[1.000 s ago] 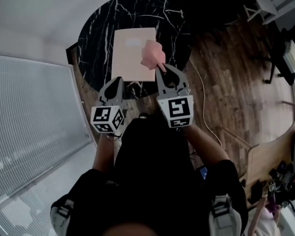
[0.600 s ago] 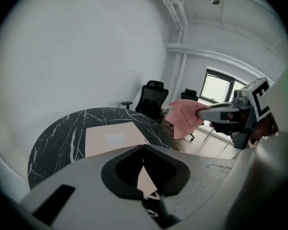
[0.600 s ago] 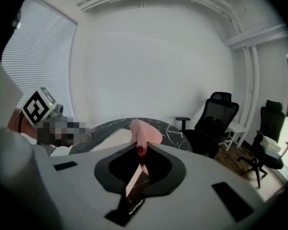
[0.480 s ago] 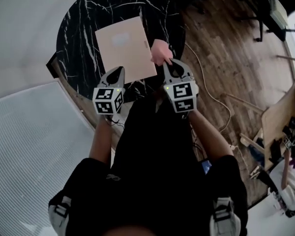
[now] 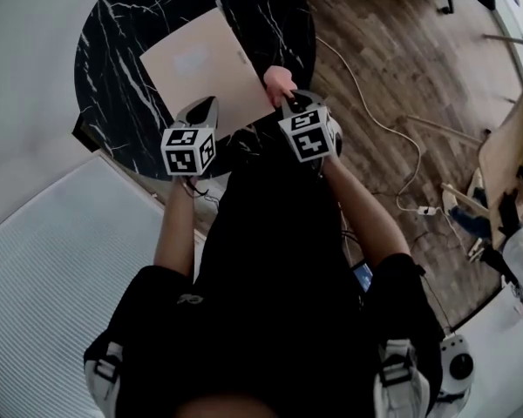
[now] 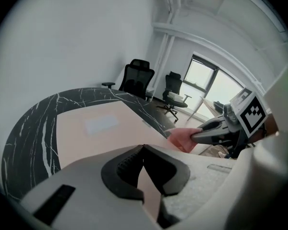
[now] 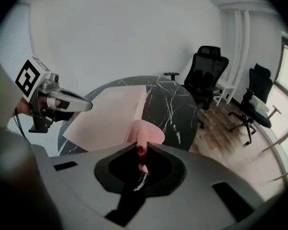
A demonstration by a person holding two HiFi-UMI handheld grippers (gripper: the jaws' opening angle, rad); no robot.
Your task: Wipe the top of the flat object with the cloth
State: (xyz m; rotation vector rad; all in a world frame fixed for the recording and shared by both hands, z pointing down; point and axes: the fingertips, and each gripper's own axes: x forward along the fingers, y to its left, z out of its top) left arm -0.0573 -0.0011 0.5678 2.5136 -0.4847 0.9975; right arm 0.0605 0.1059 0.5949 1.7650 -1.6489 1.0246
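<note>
Cloth (image 7: 145, 131) pink and crumpled, pinched in right gripper (image 7: 142, 150)

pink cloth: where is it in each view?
Head view: pink cloth upper centre, at the right gripper tips.
Left gripper view: cloth right of centre, at the flat object edge.
Right gripper view: cloth centre, clamped in the jaws.
Shared landmark: flat object on the black table.

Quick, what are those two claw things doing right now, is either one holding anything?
The left gripper is closed, with nothing between its jaws.
The right gripper is closed on the pink cloth.
</note>
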